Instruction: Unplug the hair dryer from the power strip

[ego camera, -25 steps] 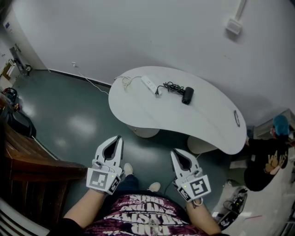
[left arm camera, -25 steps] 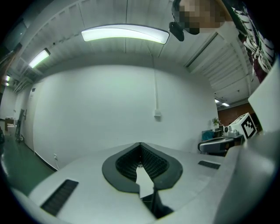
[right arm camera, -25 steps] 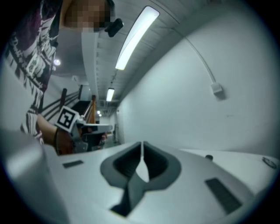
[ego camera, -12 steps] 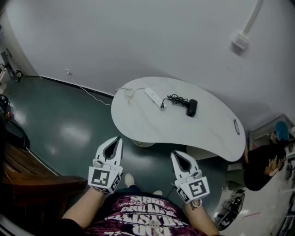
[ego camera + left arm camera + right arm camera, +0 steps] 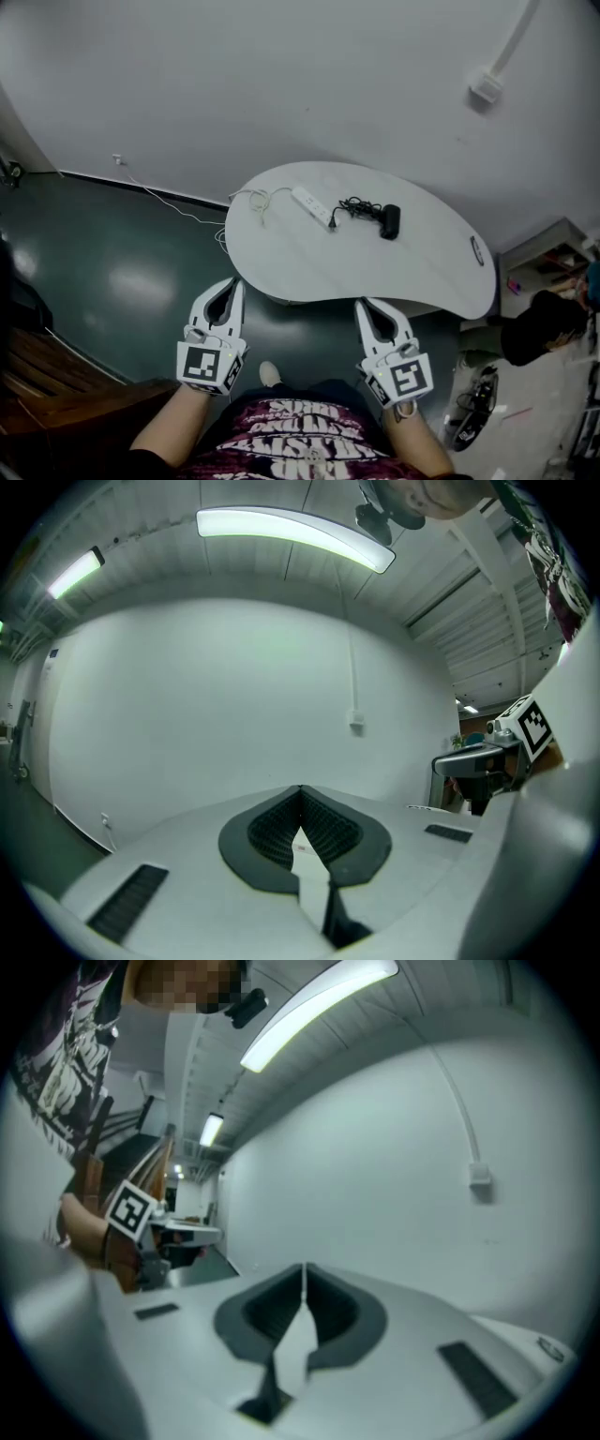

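On the white kidney-shaped table (image 5: 309,258) lies a white power strip (image 5: 310,205). Beside it to the right is the black hair dryer (image 5: 389,220), its bundled black cord (image 5: 357,206) running to a plug at the strip's near end. My left gripper (image 5: 230,284) and right gripper (image 5: 361,306) hover side by side short of the table's near edge, well away from both objects. Each has its tips together and holds nothing. In the left gripper view the left gripper (image 5: 301,789) is shut, and in the right gripper view the right gripper (image 5: 305,1267) is shut too.
A white cable (image 5: 248,199) trails off the table's left end down to the dark green floor and along the wall. A small dark ring (image 5: 476,249) lies near the table's right end. A person (image 5: 548,319) in black and clutter stand at the right.
The table has come closer to both grippers and now sits just beyond their tips. Both grippers stayed shut and empty.
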Action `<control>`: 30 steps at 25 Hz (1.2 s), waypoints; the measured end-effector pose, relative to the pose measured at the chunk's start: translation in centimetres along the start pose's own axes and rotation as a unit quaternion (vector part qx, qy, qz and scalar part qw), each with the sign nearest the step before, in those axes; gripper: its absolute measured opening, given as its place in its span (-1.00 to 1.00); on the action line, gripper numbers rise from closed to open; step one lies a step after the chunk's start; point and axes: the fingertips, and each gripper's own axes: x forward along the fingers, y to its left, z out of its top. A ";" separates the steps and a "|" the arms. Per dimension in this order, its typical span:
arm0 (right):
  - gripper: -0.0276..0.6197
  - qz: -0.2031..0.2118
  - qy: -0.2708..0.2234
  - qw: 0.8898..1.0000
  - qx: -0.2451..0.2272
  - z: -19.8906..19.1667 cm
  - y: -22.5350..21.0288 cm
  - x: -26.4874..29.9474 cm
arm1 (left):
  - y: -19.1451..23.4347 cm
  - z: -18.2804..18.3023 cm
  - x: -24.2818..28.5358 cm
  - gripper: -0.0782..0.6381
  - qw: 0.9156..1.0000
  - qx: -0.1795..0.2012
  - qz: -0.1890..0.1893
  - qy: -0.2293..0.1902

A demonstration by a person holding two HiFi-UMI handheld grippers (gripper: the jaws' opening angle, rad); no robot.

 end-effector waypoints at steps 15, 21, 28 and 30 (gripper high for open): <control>-0.81 0.002 0.006 0.999 0.036 -1.1 -1.3 2.2 | 1.5 -2.0 2.5 -0.72 0.999 0.000 -0.004 0.039; -0.81 0.027 0.010 0.999 0.046 -1.5 -2.8 5.0 | 2.5 -3.2 5.5 -0.72 0.998 0.004 0.006 0.067; -0.81 0.045 0.022 0.997 0.062 -3.3 -6.7 8.9 | 2.0 -4.0 10.6 -0.72 0.996 0.016 0.008 0.083; -0.81 0.054 0.023 0.996 0.063 -3.6 -7.8 10.1 | 2.1 -4.0 12.1 -0.72 0.996 0.020 0.014 0.086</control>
